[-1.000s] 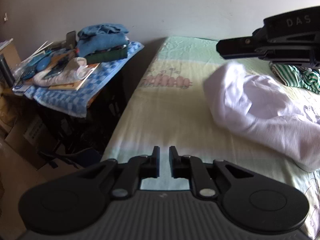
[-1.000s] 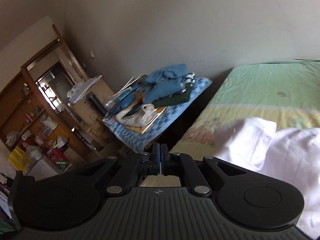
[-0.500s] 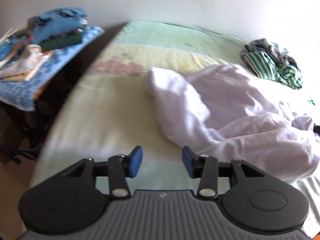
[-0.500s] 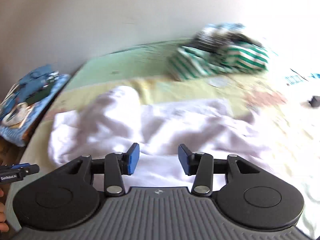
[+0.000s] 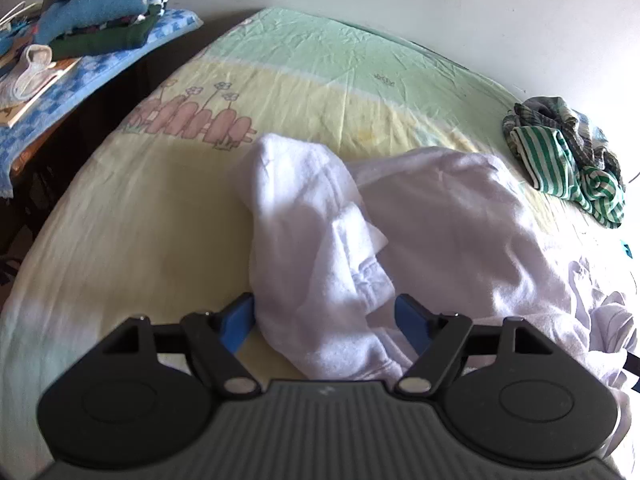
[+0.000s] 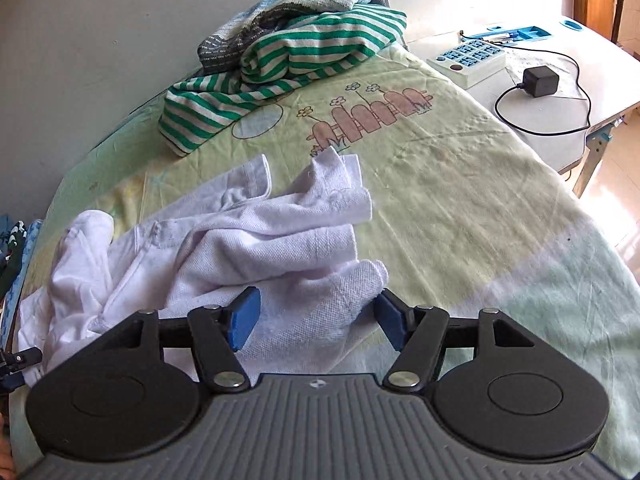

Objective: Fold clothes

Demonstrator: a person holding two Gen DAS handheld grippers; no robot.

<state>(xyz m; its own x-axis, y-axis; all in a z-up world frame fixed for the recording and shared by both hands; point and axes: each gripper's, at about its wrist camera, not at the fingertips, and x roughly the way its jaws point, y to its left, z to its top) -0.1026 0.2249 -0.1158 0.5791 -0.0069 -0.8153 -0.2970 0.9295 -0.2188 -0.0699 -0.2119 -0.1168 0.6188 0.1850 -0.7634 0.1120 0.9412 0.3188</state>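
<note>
Two tools gape around a crumpled white piqué shirt (image 6: 256, 236).

- White shirt (image 5: 420, 232): near folds hidden behind the left tool (image 5: 324, 320); right part cut by the frame edge.
- Striped garment (image 6: 288, 56): lower layers buried in its own heap.
- Side worktop (image 5: 120, 60): cut off at the left edge; small items on it too small to tell.
- Right tool (image 6: 316, 316): covers the shirt's near hem.

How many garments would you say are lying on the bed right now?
3, perhaps more: a crumpled white shirt nearest both grippers, a green-striped top near the wall, and a grey knit bunched behind it; others may be hidden.
</note>
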